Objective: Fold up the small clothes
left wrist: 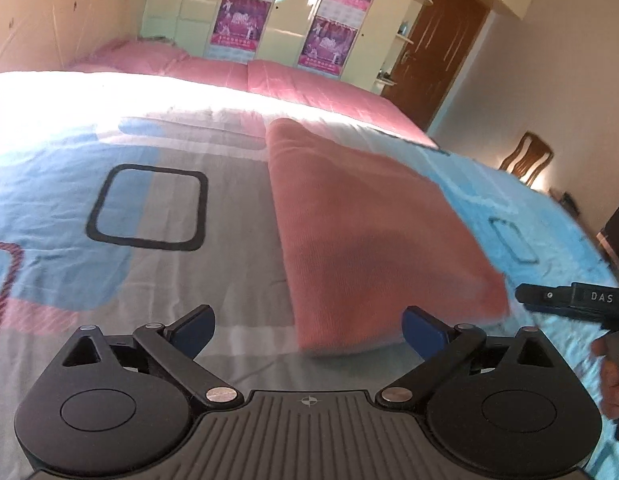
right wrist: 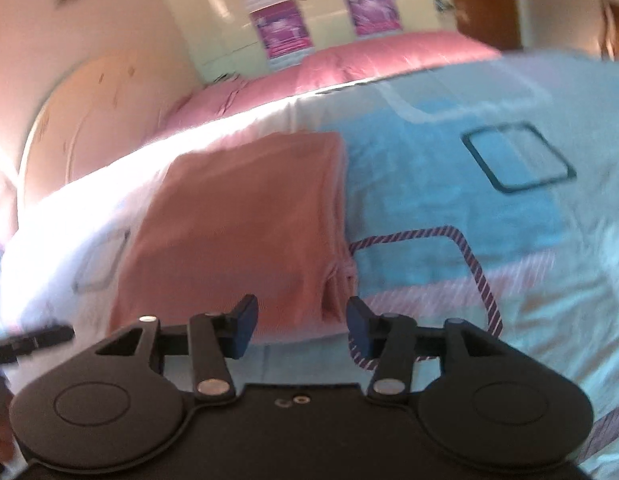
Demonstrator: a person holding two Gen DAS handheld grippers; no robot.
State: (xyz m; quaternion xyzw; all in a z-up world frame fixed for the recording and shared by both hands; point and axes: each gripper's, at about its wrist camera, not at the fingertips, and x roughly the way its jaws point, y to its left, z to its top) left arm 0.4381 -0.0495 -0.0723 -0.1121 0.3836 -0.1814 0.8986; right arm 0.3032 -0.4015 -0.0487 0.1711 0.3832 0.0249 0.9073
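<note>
Pink folded cloth (left wrist: 361,232) lies flat on the patterned bedsheet (left wrist: 157,280), a long neat rectangle running away from me. From my left wrist camera it sits ahead and a bit right of centre, its near end just beyond the right fingertip. My left gripper (left wrist: 309,330) is spread wide, blue pads (left wrist: 197,330) clear of the fabric, nothing between them. Right gripper body shows at the right edge of that view, with a bit of the person's hand (left wrist: 613,384) on its grip.

From my right wrist camera, blurry, the same cloth (right wrist: 237,232) is ahead and left of centre, layered edges stacked along its right side. My right gripper (right wrist: 301,324) is parted about halfway; the cloth's near end shows in the gap beyond the pads, not pinched. Left gripper's tip pokes in at the left edge (right wrist: 33,340).

Sheet has blue, grey and pink blocks with a dark rounded square outline (left wrist: 149,206). Pink bedding (left wrist: 293,80) beyond it, posters (left wrist: 239,24) on the cream wardrobe, brown door (left wrist: 441,48) at right.
</note>
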